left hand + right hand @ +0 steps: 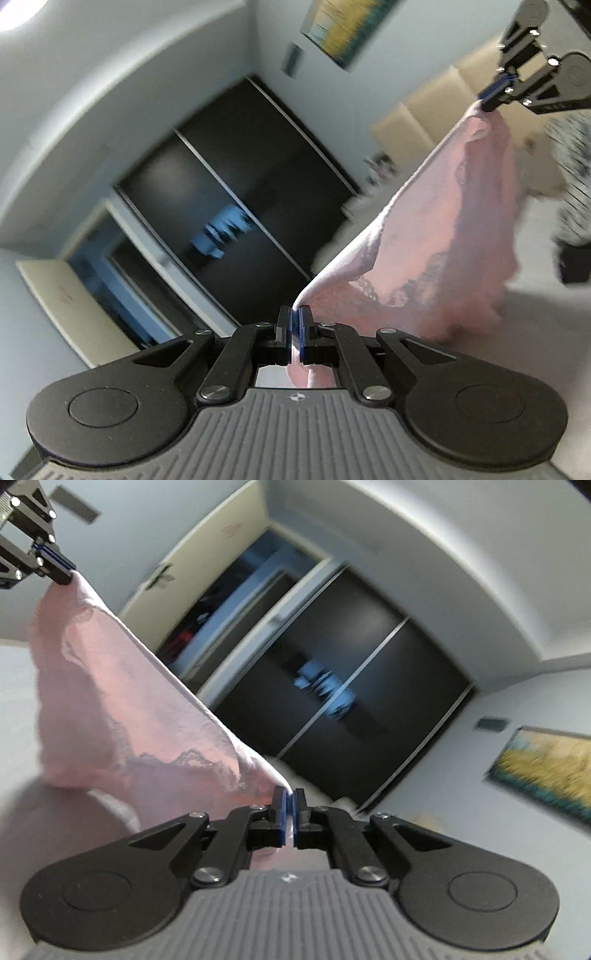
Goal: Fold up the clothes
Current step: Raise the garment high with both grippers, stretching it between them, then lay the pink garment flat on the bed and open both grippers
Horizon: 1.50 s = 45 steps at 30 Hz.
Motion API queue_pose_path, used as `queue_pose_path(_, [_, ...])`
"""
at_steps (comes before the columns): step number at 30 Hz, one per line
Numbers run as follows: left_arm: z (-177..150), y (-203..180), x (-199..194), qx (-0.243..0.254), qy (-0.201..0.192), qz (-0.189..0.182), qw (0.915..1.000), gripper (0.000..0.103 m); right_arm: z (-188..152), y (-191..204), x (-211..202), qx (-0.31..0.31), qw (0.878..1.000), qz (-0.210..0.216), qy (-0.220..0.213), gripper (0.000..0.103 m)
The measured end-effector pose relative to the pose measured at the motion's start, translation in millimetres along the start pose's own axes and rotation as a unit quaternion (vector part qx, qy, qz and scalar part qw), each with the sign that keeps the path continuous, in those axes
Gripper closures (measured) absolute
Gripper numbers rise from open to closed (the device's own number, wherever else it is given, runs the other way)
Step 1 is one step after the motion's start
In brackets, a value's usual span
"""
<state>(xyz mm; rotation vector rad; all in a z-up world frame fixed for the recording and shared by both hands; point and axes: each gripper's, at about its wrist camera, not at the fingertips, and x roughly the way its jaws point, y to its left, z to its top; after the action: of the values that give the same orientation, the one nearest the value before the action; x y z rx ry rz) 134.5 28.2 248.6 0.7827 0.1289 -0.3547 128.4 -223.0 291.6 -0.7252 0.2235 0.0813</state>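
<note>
With left gripper [295, 325] and right gripper [290, 808] each clamped shut on thin edges of airborne pink garment [443, 229], likely slippage under excess tension.

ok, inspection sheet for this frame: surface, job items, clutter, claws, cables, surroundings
Surface: pale bed or table top below the cloth, blurred.
Job's things: pink lace-trimmed garment, lifted and stretched between both claws, its lower part hanging.
Clutter: a patterned black-and-white item at the right edge, too blurred to identify.
Grippers: left claw shut on one corner; right claw shut on the opposite corner.
Cables: nothing seen.
Surroundings: dark sliding-door wardrobe, framed painting, open doorway, beige padded headboard; motion blur throughout.
</note>
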Motion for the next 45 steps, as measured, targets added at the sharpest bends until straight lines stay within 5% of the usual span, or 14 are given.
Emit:
queue_pose_path(6, [-71.1,-64.8,-39.5,0.004,0.068,-0.097,0.9930,0.101,-66.8,60.1,-26.6,-0.002,0.994,0.100,0.051,0.100])
queue_pose_path(12, [-122.8,-122.6,-77.7,0.014,0.119,-0.188,0.9748,0.101,-129.5,113.7,-53.8,0.001,0.975,0.195,0.106,0.100])
queue_pose_path(21, [-152.9,-167.4,-139.7,0.046,0.154,-0.287,0.9444,0.103,-198.9,150.9,-108.9,-0.022,0.938,0.297,0.175,0.100])
queue_pose_path(28, [-163.4,-174.0,-139.4,0.032,0.166,-0.287,0.9430,0.103,-223.8,168.6,-129.1,-0.031,0.927,0.314,0.204,0.103])
queue_pose_path(34, [-184.3,-184.7,-115.8,-0.018,0.198,-0.267,0.9430,0.103,-250.7,187.3,-121.5,0.002,0.927,0.292,0.236,0.090])
queue_pose_path(36, [-194.7,-179.5,-100.5,-0.078,0.228,-0.263,0.9343,0.100,-259.8,189.1,-110.1,0.043,0.923,0.285,0.256,0.083])
queue_pose_path(38, [-206.5,-173.5,-87.1,-0.143,0.257,-0.260,0.9198,0.092,-268.9,188.8,-95.4,0.093,0.917,0.278,0.272,0.064])
queue_pose_path(42, [-231.8,-170.7,-68.9,-0.234,0.298,-0.230,0.8961,0.087,-291.3,190.8,-66.0,0.198,0.895,0.254,0.308,0.066])
queue_pose_path(45, [-253.6,-173.6,-56.6,-0.296,0.328,-0.216,0.8708,0.086,-307.7,194.9,-48.4,0.267,0.868,0.250,0.337,0.066])
